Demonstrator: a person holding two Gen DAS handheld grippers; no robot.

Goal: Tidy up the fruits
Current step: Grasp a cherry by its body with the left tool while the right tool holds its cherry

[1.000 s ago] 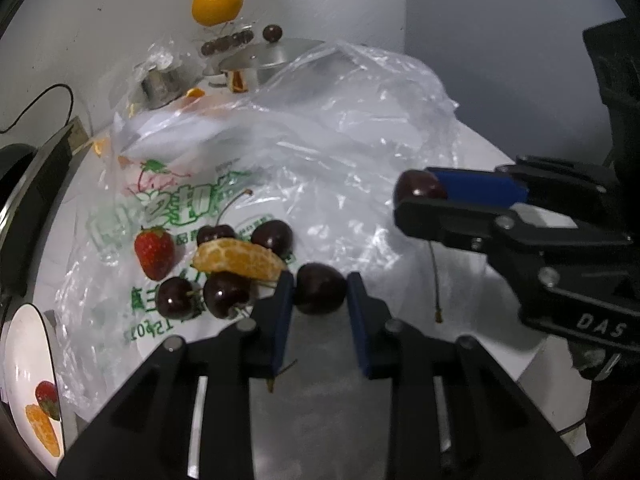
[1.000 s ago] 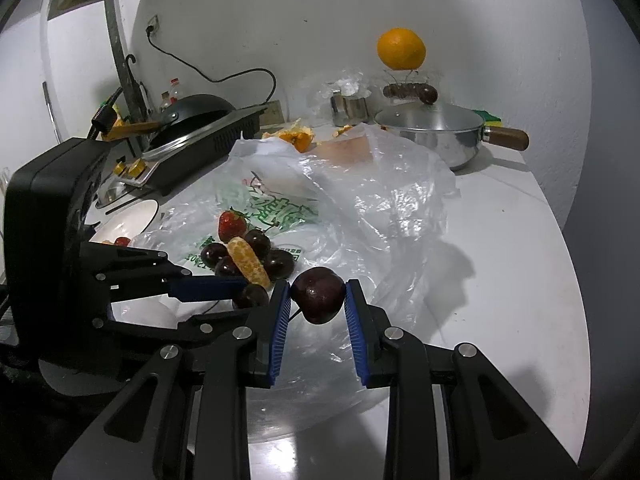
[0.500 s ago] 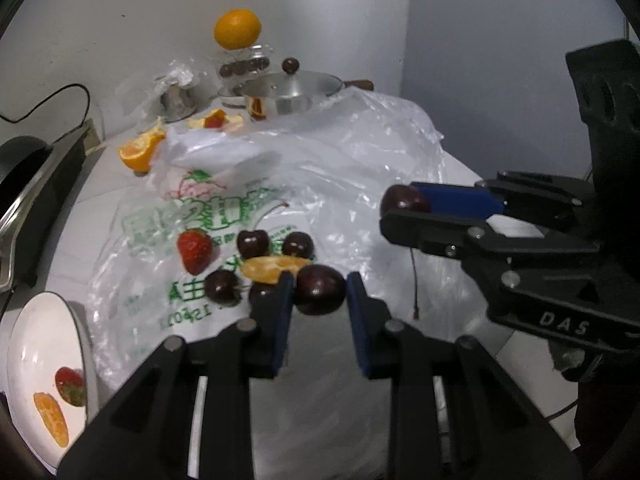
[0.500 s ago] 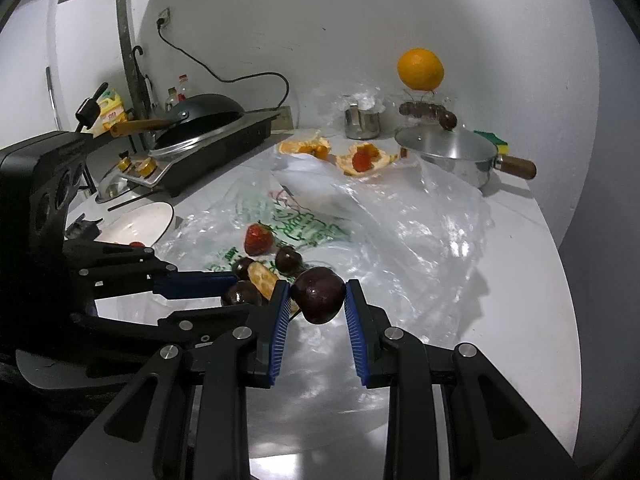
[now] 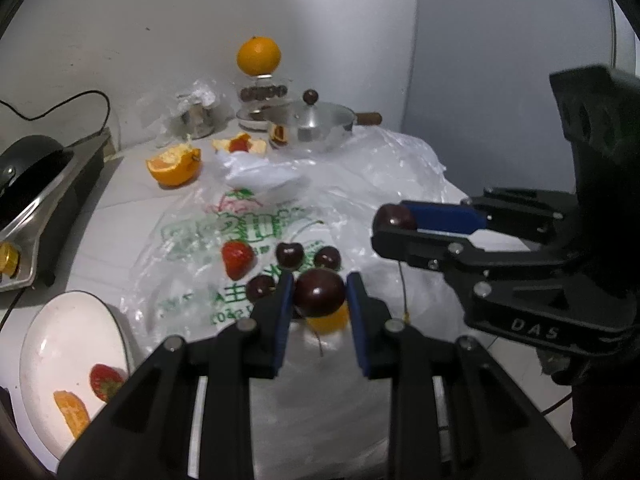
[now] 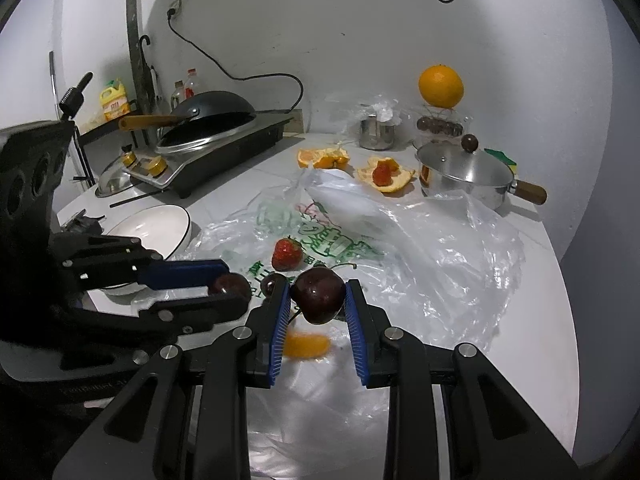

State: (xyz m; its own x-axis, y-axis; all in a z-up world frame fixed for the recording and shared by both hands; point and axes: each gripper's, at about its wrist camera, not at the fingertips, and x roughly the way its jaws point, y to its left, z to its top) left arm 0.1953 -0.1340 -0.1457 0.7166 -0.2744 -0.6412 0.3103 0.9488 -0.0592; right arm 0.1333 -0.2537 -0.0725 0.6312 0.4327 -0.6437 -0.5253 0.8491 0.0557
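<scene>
A dark cherry [image 5: 319, 293] is clamped between blue pads, and a second cherry [image 6: 318, 294] likewise, both off the bag [image 5: 372, 176]. On the bag lie a strawberry [image 5: 237, 258], three cherries [image 5: 289, 255] and an orange segment [image 6: 306, 345].

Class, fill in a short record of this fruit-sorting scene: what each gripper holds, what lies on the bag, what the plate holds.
left gripper: shut on a cherry
right gripper: shut on a second cherry
bag: spread flat; strawberry, orange segment and loose cherries on it
plate: holds a strawberry and an orange segment
</scene>
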